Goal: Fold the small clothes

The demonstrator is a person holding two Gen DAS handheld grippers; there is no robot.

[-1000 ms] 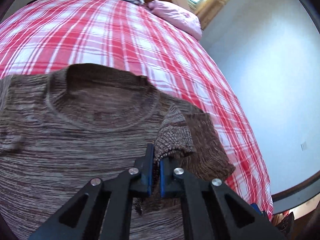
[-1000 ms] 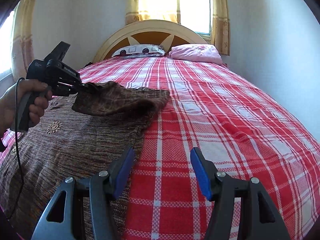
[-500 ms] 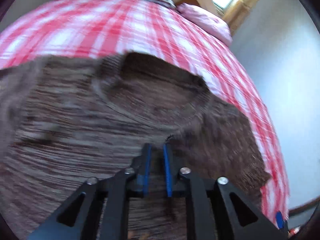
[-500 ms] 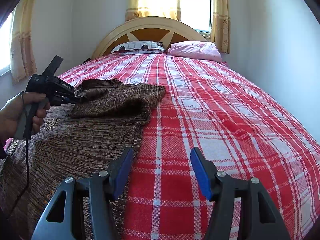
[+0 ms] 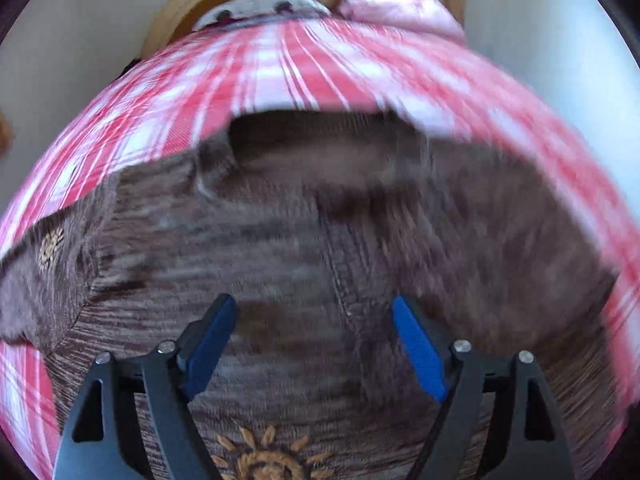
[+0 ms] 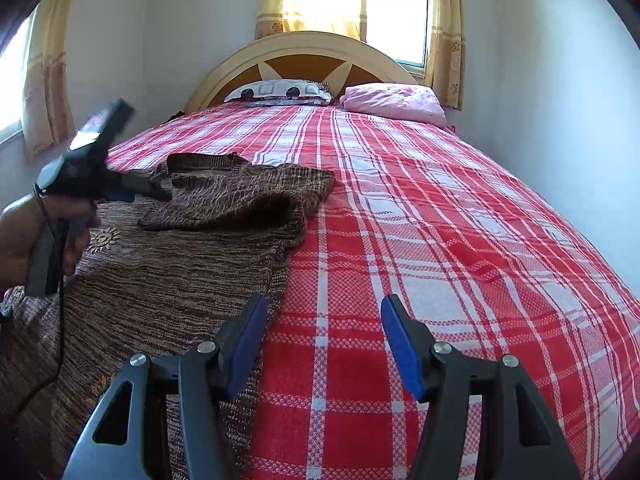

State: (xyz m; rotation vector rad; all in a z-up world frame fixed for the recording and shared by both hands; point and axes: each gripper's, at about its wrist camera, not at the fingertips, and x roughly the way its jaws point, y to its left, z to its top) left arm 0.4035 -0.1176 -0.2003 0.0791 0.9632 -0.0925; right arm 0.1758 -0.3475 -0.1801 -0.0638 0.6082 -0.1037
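A brown knit sweater (image 6: 168, 272) with a sun motif (image 5: 260, 460) lies flat on the red plaid bed (image 6: 440, 240). Its right sleeve (image 6: 240, 200) is folded inward across the chest. My left gripper (image 5: 314, 320) is open and empty, just above the sweater's chest; it also shows in the right wrist view (image 6: 140, 192), held by a hand. My right gripper (image 6: 324, 320) is open and empty, low over the bed at the sweater's right edge. The left wrist view is blurred by motion.
A patterned pillow (image 6: 280, 92) and a pink pillow (image 6: 396, 102) lie at the wooden headboard (image 6: 304, 56). A white wall (image 6: 560, 120) runs along the bed's right side. A curtained window (image 6: 360, 0) is behind the headboard.
My left gripper let go of the sleeve cuff and opened wide. The sleeve now lies folded on the chest. The left gripper drew back towards the left. The right gripper stayed put.
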